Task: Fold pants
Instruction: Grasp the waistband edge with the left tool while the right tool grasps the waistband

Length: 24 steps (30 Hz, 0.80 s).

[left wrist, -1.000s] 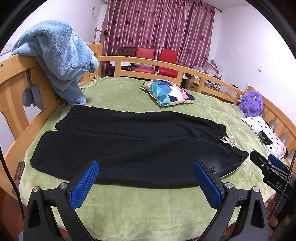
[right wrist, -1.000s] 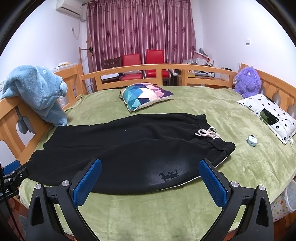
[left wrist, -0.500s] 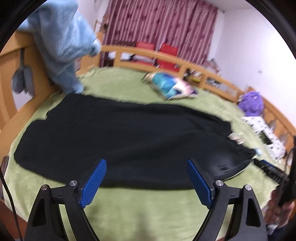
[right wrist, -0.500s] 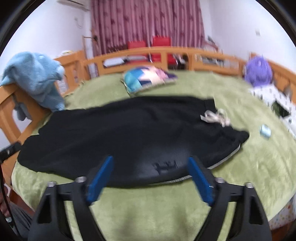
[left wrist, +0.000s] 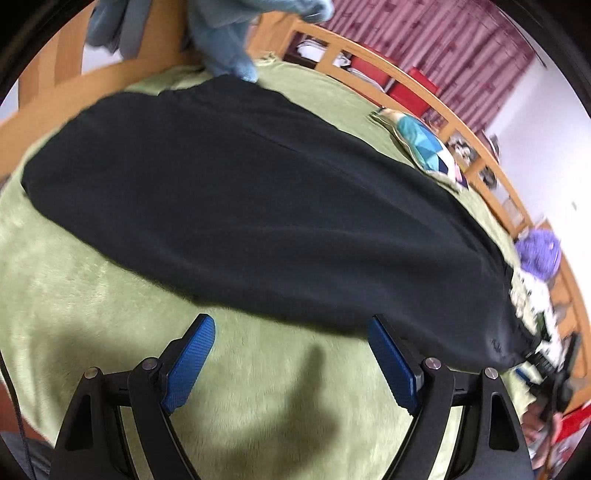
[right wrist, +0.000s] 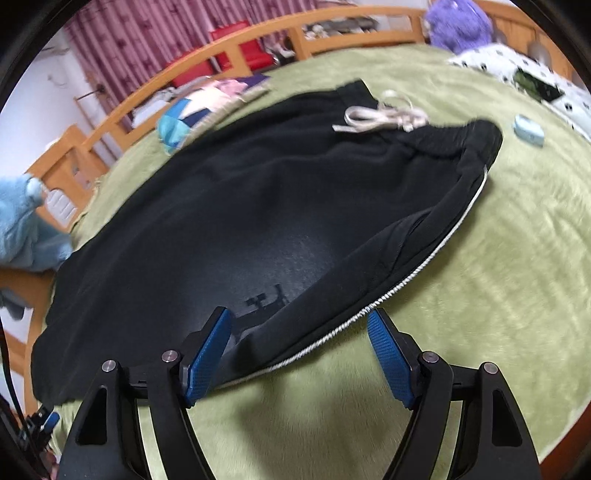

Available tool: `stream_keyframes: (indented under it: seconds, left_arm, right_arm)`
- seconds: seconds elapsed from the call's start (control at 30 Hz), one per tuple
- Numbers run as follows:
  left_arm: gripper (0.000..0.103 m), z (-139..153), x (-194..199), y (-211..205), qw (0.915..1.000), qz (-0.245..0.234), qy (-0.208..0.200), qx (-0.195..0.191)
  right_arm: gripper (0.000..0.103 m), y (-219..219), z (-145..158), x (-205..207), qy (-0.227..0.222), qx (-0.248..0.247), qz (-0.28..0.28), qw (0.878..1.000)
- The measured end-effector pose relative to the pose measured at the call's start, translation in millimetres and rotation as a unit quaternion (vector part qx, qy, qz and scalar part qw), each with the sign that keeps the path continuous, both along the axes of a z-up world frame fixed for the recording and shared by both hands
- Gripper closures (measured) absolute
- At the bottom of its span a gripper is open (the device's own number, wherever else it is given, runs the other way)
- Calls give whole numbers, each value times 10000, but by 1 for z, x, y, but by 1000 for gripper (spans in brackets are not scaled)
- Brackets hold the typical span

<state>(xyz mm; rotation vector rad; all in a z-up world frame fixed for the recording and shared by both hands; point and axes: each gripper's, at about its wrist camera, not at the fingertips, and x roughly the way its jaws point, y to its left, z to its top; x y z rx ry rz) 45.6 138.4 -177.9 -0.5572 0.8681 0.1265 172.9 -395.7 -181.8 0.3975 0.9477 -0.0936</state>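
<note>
Black pants lie flat across the green bed cover, legs to the left, waistband to the right. In the right wrist view the pants show a white drawstring at the waistband and a white-piped near edge. My left gripper is open and empty, low over the cover just short of the pants' near edge at the leg. My right gripper is open and empty, straddling the near hem close to the waist, with its left finger over the fabric.
A green bed cover lies inside a wooden bed rail. A patterned pillow lies beyond the pants, a blue towel hangs on the rail, and a purple plush, a dotted pillow and a small blue case lie right.
Both grippers have dropped and moved forward toward the pants' near edge. Their jaws have narrowed a little but stay open. The pants have not moved.
</note>
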Motion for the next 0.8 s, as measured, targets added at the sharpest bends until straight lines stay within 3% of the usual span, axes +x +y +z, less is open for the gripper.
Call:
stream_keyframes:
  seconds: [0.1,0.17,0.23,0.3,0.33,0.37,0.4,0.43,0.53,0.7,0.8]
  left_arm:
    - [20,-15,8,9,9995,86,-11,-303]
    - [20,-24,13,14,9990,221,58,-385]
    - [20,-29,16,17,9984,344,50,-451]
    - [28,-30,19,20,9974,557,-3,-454]
    - [45,-29,22,21,9971,644,36,-411]
    - [71,-28,25,23,9968,726,122,-322]
    - [87,-27,28,26,9967,754,208,-226]
    - [92,-23,31,28,9970,711,252,-190]
    - [93,-4,37,34,9970,705,74,-301]
    - [93,61,67,28,9979,472,-396,218]
    - [93,89,93,23,9958,458,-599,526]
  right_arm:
    - [28,4,-18,13,230,172,19,9996]
    - [31,9,-28,18,300,30,4,9995]
    - [43,17,-27,18,215,-354,48,9991]
    - [68,26,-24,18,160,-499,275,9983]
    - [74,29,-21,18,94,-538,286,9981]
    - [83,30,-19,17,54,-507,303,9982]
    - [86,32,-16,16,12,-503,326,9982]
    - [87,33,-10,15,-56,-569,364,9977]
    - [89,35,7,12,-272,-565,420,9971]
    - [91,27,48,16,-672,-200,434,9966]
    - [91,27,78,39,-856,-262,485,9948]
